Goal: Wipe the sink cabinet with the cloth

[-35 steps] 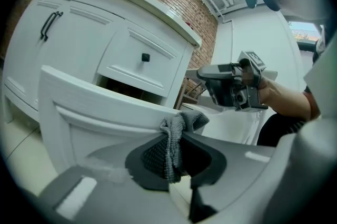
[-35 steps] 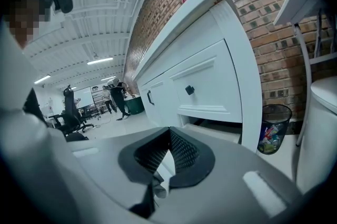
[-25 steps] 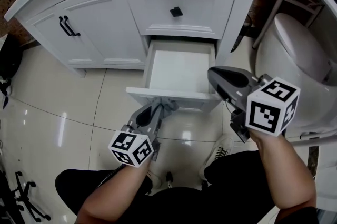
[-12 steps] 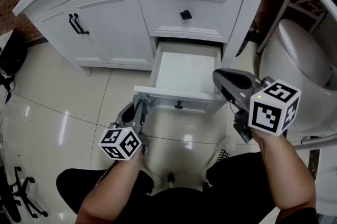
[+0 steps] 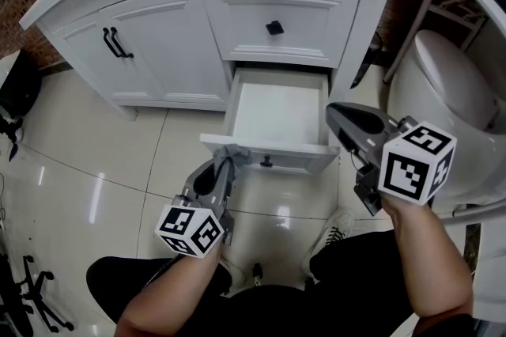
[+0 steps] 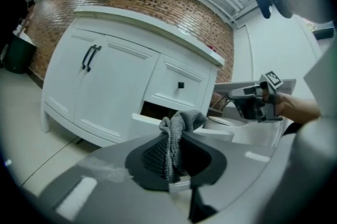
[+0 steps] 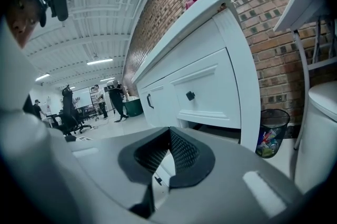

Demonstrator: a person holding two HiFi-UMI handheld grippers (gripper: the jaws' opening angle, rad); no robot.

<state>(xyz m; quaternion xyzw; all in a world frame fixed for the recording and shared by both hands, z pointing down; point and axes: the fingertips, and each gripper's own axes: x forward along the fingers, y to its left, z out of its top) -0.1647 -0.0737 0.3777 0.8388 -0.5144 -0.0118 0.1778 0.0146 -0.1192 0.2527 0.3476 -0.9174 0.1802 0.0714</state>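
Note:
The white sink cabinet (image 5: 174, 51) has its lower drawer (image 5: 277, 110) pulled open; the upper drawer carries a black knob (image 5: 273, 28). My left gripper (image 5: 224, 167) is shut on a grey knitted cloth (image 5: 236, 153), and the cloth touches the left end of the drawer front's top edge. In the left gripper view the cloth (image 6: 176, 133) bunches up out of the left gripper (image 6: 176, 160), with the cabinet (image 6: 105, 86) behind. My right gripper (image 5: 336, 115) hovers by the drawer's right corner, shut and holding nothing. The right gripper view shows the right gripper (image 7: 166, 154) with its pads together before the cabinet (image 7: 210, 86).
A white toilet (image 5: 443, 82) stands close on the right. A black mesh waste bin (image 7: 271, 133) sits between cabinet and toilet. The person's shoes (image 5: 328, 229) are on the glossy tile floor below the drawer. A chair base (image 5: 32, 296) lies at bottom left.
The left gripper with the cloth drew back down-left off the drawer front, then returned up to its left top edge. The right gripper has hardly moved.

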